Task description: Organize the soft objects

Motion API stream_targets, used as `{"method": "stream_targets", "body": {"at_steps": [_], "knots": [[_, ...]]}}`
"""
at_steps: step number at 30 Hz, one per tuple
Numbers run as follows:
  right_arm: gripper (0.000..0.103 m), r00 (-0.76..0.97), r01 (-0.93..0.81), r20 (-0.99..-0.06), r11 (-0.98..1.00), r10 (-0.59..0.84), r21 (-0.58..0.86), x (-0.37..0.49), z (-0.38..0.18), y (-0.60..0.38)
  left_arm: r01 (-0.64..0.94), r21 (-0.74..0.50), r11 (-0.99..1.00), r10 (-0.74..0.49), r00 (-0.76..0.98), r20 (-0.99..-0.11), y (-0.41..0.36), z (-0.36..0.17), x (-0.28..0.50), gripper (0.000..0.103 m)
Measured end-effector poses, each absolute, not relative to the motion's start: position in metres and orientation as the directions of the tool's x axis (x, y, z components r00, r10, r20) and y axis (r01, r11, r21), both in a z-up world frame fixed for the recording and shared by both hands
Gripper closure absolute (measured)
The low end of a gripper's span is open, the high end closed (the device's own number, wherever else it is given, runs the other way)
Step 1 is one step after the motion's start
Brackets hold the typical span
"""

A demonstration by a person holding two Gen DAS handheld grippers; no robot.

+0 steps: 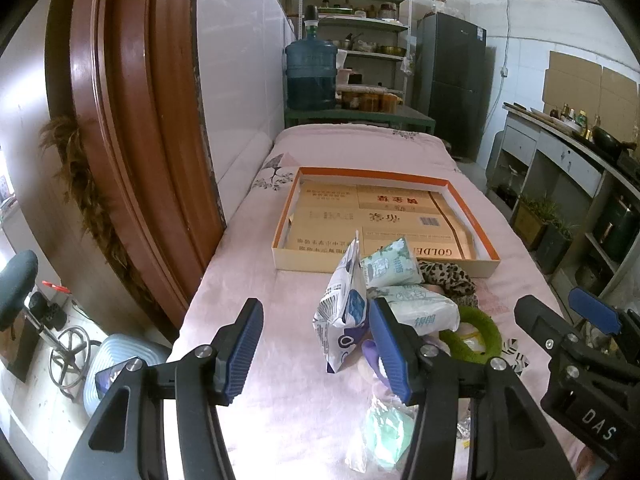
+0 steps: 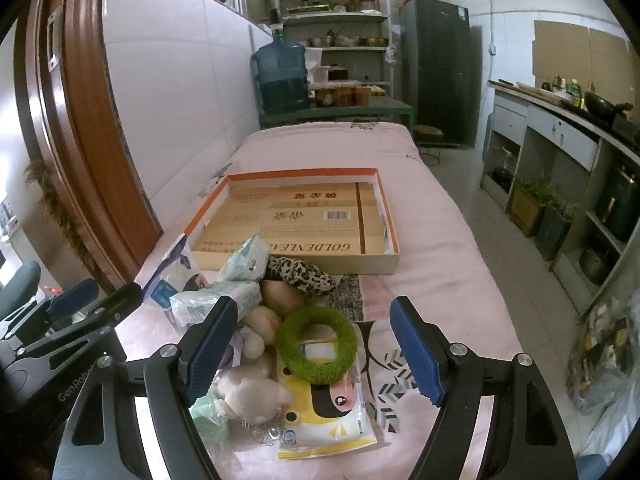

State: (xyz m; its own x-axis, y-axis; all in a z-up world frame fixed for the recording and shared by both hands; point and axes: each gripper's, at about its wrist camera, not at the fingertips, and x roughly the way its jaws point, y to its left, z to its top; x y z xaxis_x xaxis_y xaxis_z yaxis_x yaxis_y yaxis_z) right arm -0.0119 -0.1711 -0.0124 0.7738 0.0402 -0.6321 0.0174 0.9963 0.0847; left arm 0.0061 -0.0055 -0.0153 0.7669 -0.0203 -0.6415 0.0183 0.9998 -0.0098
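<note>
left gripper (image 1: 318, 346): jaws apart, nothing between the pads, hovering over the pink cloth (image 1: 280, 400) beside the pile
right gripper (image 2: 316, 350): jaws apart, green ring (image 2: 317, 347) below the gap, not touched
soft pile: tissue packs (image 1: 416, 308), leopard cloth (image 2: 302, 274), plush toy (image 2: 252, 394), yellow pack (image 2: 324, 412), just in front of the tray
cardboard tray (image 2: 394, 262): holds no soft items

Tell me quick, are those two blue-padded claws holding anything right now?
Left gripper: open, holding nothing.
Right gripper: open, holding nothing, poised above the green ring.
</note>
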Motion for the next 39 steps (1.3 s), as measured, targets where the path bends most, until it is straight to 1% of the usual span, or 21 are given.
{"method": "stream_targets", "body": {"at_steps": [10, 15, 18, 22, 37, 39], "knots": [[0.023, 0.772, 0.023, -0.635, 0.996, 0.037, 0.085, -0.012, -0.015, -0.173, 0.025, -0.021, 0.999, -0.032, 0.766, -0.642, -0.004, -0.018, 0.007, 0.047], [0.023, 0.763, 0.036, -0.646, 0.995, 0.033, 0.093, -0.01, -0.021, -0.178, 0.073, -0.049, 0.996, -0.088, 0.767, -0.636, 0.001, -0.021, 0.012, 0.047], [0.023, 0.756, 0.041, -0.654, 0.994, 0.036, 0.101, -0.009, -0.024, -0.181, 0.132, -0.051, 0.99, -0.134, 0.759, -0.636, -0.004, -0.023, 0.018, 0.047], [0.023, 0.749, 0.05, -0.661, 0.993, 0.031, 0.104, -0.007, -0.028, -0.185, 0.178, -0.091, 0.98, -0.195, 0.745, -0.638, -0.002, -0.025, 0.031, 0.047], [0.023, 0.713, 0.081, -0.701, 0.988, 0.036, 0.133, 0.005, -0.049, -0.196, 0.192, -0.139, 0.972, -0.233, 0.671, -0.704, 0.003, -0.054, 0.079, 0.047], [0.023, 0.706, 0.084, -0.707, 0.987, 0.039, 0.138, 0.007, -0.053, -0.198, 0.188, -0.173, 0.967, -0.255, 0.655, -0.711, 0.006, -0.06, 0.083, 0.048]]}}
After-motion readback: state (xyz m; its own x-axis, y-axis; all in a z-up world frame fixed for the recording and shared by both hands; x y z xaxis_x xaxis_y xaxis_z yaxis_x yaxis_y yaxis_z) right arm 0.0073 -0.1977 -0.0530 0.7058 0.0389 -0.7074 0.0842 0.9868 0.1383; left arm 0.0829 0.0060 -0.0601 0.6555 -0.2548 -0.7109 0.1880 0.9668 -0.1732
